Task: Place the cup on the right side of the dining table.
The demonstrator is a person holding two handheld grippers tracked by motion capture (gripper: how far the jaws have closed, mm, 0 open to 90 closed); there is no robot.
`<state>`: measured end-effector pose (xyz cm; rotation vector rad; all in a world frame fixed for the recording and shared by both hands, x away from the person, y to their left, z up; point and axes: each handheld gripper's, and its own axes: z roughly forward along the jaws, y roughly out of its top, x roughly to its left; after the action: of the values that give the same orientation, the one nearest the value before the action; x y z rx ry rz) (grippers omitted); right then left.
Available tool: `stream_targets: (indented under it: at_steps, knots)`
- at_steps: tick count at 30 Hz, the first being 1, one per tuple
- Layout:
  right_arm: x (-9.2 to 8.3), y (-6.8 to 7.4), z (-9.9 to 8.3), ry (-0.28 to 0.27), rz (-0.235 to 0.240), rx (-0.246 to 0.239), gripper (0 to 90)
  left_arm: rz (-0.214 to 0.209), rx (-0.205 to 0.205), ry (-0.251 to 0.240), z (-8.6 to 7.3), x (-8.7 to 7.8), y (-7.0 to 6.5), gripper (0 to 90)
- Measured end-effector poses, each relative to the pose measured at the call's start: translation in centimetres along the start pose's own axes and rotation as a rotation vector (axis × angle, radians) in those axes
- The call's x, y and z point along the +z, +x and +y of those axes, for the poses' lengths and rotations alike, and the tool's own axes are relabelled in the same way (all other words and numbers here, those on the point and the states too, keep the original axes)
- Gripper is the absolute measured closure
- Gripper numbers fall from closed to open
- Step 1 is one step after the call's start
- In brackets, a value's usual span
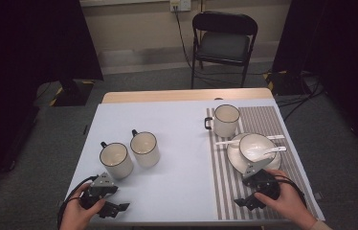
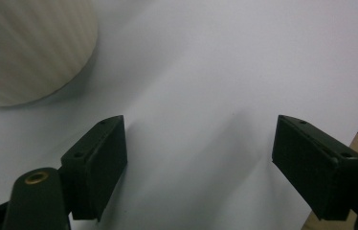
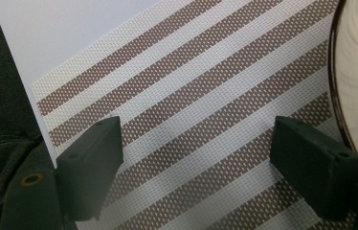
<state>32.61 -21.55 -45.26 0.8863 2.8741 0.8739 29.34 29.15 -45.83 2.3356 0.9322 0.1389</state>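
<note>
Striped placemat [image 3: 206,96] under right gripper's [image 3: 194,158] spread jaws; pale table [image 2: 215,72] under left gripper's [image 2: 198,158] spread jaws.

The mugs [image 1: 116,160] look like glossy glazed ceramic, one faintly ribbed. The striped placemat [image 3: 191,96] is coarse woven cloth. The gripper pads [image 2: 101,163] are matt black plastic.

- On the table [image 1: 177,143], two mugs stand side by side to my left: the nearer mug [image 1: 116,160] just ahead of my left gripper [image 1: 112,207], the farther mug [image 1: 145,149] to its right.
- The placemat [image 1: 258,187] lies on the table's right part.
- A third mug [image 1: 226,120] stands at the placemat's far end.
- Nearer me, a bowl [image 1: 256,146] sits on a plate [image 1: 234,158].
- My right gripper [image 1: 249,201] rests on the placemat, before the plate.
- A chair [image 1: 222,40] stands behind the table.
</note>
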Motion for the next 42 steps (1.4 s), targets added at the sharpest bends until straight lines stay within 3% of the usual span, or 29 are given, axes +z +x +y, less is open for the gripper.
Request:
stream_targets:
  at_steps: [11, 32, 40, 42]
  knots:
    - [-0.3, -0.2, -0.6, -0.016, 0.002, -0.015, 18.0, 0.011, -0.002, -0.003, -0.3, -0.2, 0.2, 19.2]
    - [-0.7, -0.5, -2.4, -0.086, -0.012, -0.088, 18.2, 0.017, 0.043, -0.027, -1.0, -0.4, 0.4, 19.1]
    - [-0.6, -0.4, -3.1, -0.122, -0.025, -0.144, 18.8, 0.012, 0.088, -0.054, -1.6, -0.4, 0.4, 18.4]
    - [-0.5, -0.4, -3.3, -0.136, -0.036, -0.169, 18.7, 0.014, 0.134, -0.055, -1.7, -0.3, 0.4, 18.4]
